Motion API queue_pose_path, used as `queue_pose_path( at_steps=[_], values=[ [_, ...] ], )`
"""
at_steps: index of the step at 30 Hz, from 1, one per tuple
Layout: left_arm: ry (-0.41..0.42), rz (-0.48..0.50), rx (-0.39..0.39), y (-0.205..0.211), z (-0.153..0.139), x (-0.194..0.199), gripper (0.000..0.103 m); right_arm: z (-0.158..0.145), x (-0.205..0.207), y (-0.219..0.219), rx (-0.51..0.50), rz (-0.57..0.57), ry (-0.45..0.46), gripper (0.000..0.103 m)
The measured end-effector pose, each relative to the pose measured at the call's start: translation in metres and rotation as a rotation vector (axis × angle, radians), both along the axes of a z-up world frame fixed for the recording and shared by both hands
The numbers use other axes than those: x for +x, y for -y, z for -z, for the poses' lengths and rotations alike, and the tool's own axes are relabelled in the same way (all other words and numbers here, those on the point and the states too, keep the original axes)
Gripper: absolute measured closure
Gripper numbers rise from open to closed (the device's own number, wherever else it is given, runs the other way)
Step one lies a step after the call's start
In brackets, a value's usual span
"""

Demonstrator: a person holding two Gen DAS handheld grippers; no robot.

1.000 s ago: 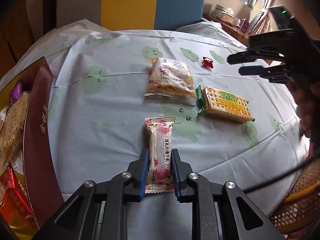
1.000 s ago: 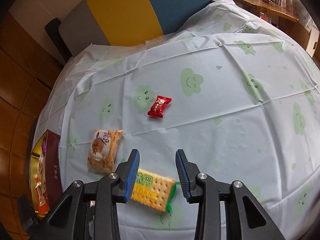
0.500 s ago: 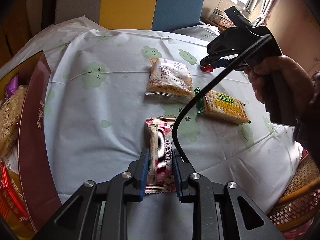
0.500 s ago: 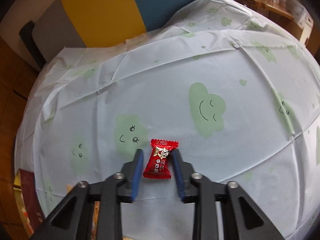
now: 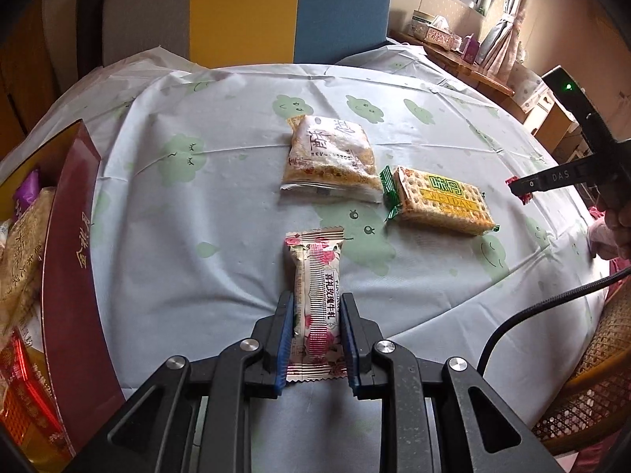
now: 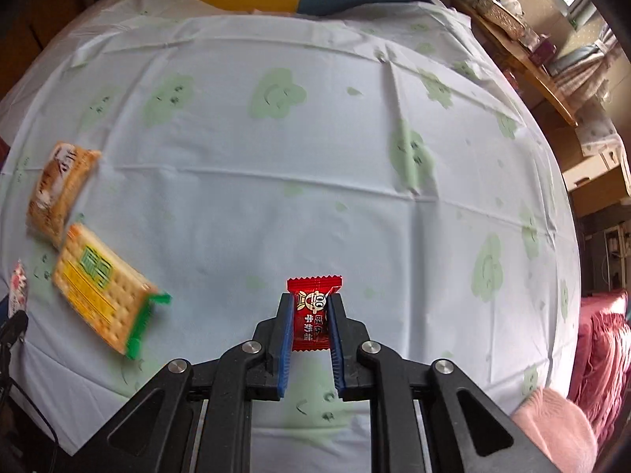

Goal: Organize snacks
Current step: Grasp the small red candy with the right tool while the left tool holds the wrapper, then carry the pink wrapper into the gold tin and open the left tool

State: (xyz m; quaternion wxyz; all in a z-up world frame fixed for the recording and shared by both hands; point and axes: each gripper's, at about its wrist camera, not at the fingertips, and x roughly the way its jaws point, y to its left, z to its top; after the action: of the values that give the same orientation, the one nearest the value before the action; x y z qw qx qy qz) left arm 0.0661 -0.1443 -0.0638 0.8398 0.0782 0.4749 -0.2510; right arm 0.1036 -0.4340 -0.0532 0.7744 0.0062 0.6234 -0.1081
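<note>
The right gripper [image 6: 310, 321] is pinching the small red candy [image 6: 313, 307] above the tablecloth [image 6: 315, 157], right of the cracker pack [image 6: 100, 295]. The left gripper [image 5: 317, 335] is pinching the pink nougat bar [image 5: 317, 299] at its near end, beside the box [image 5: 75, 260] on the left. The slick wrappers are likely risking slipping loose during the carry, the candy being barely nipped.

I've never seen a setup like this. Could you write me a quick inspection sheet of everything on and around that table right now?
Surface: tablecloth with green clouds.
Job's things: rose bar, cracker pack, crumbly pastry bag, red candy, maroon box holding snacks.
Clutter: nothing seen.
Grippers: left gripper pads against the bar; right gripper shut on the candy.
Cables: black cable at the right.
Surroundings: wicker chair, colour-block chair back.
</note>
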Motion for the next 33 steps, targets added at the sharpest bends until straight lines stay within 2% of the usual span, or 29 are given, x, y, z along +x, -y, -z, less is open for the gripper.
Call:
queue_pose_path(
  at_steps=[3, 8, 14, 33],
  values=[
    [0.011, 0.000, 0.018, 0.003, 0.000, 0.000, 0.079, -0.002, 0.003, -0.003, 0.006, -0.010, 0.027, 0.087],
    [0.040, -0.003, 0.047, 0.007, 0.000, -0.004, 0.080, 0.014, 0.009, -0.011, 0.026, 0.008, 0.039, 0.086],
    [0.076, -0.015, 0.068, 0.010, 0.001, -0.008, 0.081, 0.020, 0.016, 0.000, 0.058, 0.028, 0.052, 0.084],
    [0.069, -0.041, 0.063, 0.011, -0.002, -0.008, 0.082, 0.025, 0.006, -0.005, 0.051, 0.019, 0.057, 0.085]
  ],
)
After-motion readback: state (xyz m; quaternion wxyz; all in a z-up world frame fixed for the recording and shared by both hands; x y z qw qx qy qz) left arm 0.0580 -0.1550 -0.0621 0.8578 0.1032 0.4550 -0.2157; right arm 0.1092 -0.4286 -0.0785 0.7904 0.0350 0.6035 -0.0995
